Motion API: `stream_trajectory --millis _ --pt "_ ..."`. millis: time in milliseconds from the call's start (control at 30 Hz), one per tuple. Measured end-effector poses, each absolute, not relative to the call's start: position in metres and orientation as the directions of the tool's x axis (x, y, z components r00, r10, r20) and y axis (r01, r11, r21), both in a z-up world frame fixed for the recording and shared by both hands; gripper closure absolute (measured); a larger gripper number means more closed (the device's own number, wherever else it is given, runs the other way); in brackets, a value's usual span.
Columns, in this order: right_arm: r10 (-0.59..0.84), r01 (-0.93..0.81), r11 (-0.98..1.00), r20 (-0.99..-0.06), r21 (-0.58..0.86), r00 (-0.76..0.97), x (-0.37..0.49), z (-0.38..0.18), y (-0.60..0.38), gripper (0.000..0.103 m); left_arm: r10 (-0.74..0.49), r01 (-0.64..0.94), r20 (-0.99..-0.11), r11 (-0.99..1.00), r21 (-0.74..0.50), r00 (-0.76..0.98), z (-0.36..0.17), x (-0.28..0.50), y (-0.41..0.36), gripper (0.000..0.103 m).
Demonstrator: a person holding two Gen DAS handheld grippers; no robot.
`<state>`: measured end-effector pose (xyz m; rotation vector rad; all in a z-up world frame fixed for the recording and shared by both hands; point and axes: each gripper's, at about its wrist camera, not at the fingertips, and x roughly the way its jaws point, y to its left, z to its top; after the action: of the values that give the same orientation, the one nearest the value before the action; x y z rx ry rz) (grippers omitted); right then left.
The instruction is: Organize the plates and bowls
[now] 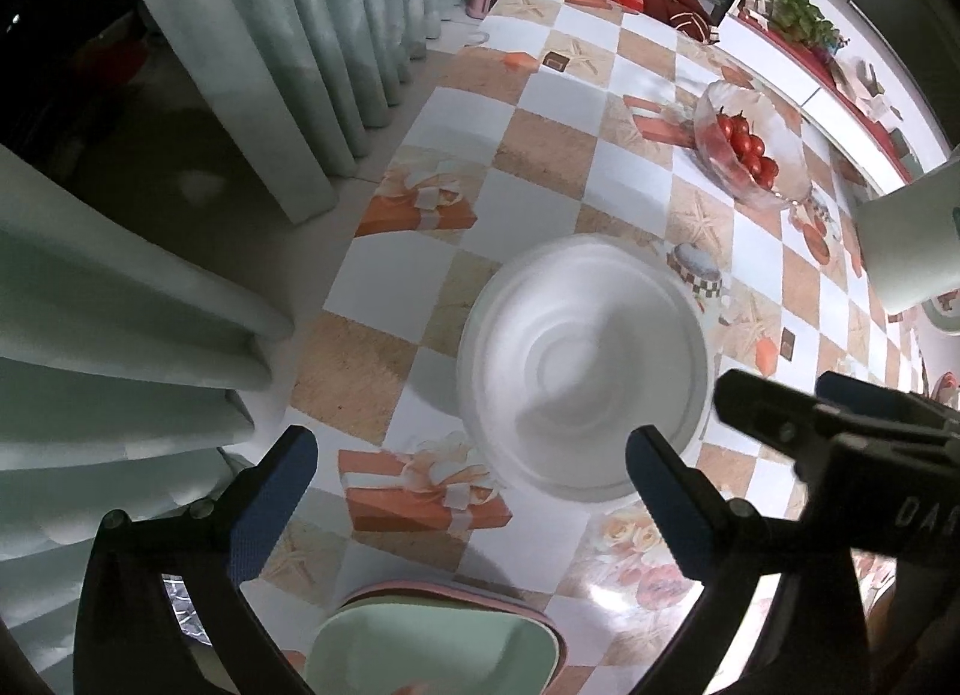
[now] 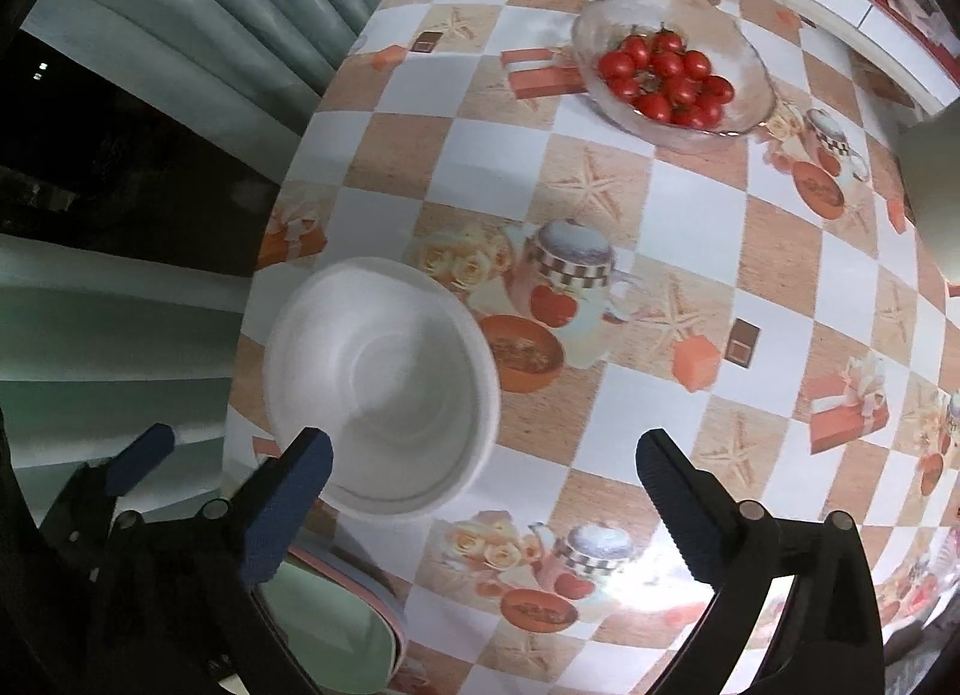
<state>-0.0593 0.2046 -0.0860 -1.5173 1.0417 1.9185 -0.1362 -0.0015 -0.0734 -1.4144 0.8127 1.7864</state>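
With both the left gripper (image 1: 471,476) and right gripper (image 2: 483,470) spread wide and empty, we approach the white bowl (image 1: 585,371) rim squarely before stacking it near the green plate (image 1: 432,650).

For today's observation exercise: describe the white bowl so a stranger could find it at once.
Start at the checkered table. Near its curtain-side edge sits the white bowl, between the glass dish of tomatoes farther away and the stacked plates nearer. Unlike them, it is round, opaque, plain white and empty.
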Motion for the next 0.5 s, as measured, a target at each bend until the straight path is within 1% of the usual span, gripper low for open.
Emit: stream_trajectory --millis 500 --pt "-0.060 -0.752 -0.620 -0.970 0.222 -0.237 -0.036 -0.088 0.188 0.001 0.117 -0.843 -0.983 -0.535 0.057 -0.140 -0.074 -0.118 -0.025 0.000"
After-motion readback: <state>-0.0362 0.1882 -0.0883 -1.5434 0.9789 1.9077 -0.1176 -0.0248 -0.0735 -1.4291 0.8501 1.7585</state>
